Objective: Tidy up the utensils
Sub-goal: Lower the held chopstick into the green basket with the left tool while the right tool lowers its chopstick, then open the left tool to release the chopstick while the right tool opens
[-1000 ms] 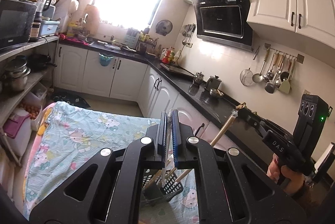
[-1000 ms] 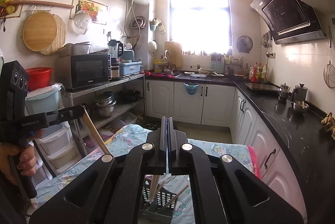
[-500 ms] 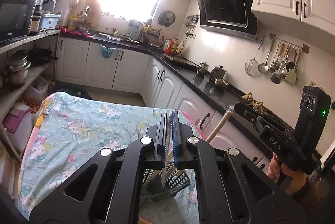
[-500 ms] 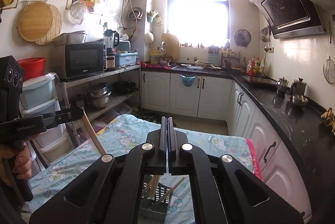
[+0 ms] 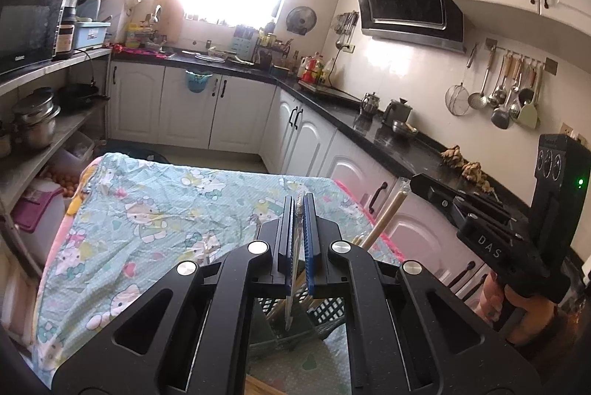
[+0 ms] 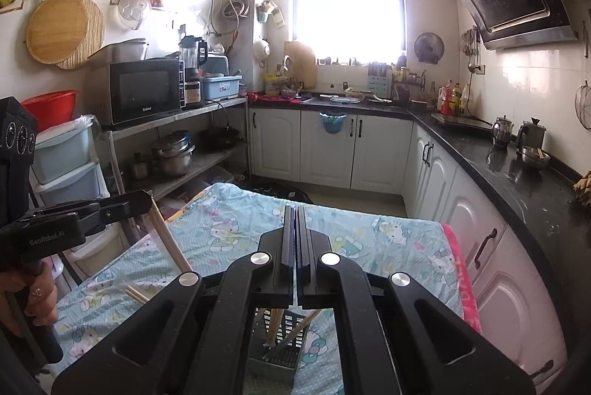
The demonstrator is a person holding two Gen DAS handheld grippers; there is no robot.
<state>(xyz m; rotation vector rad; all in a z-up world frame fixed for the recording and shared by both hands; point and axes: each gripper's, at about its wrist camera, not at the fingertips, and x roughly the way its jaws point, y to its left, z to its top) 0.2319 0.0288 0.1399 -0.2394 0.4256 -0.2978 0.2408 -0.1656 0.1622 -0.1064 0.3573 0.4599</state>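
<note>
Chopsticks (image 5: pixel 384 227), light, stiff and slippery, hang clamped near their tops in each closed hand-held gripper (image 5: pixel 298 210) above the basket (image 6: pixel 280 354).

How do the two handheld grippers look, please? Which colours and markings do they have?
Both are matte black plastic with angular cut-out arms and round silver bolt heads. The left gripper has blue ribbed pads; the right gripper has black pads. From the side, each shows a pistol-style handle and a block with three round dials. One reads "DAS" beside a green light, the other "GenRobot.AI".
</note>
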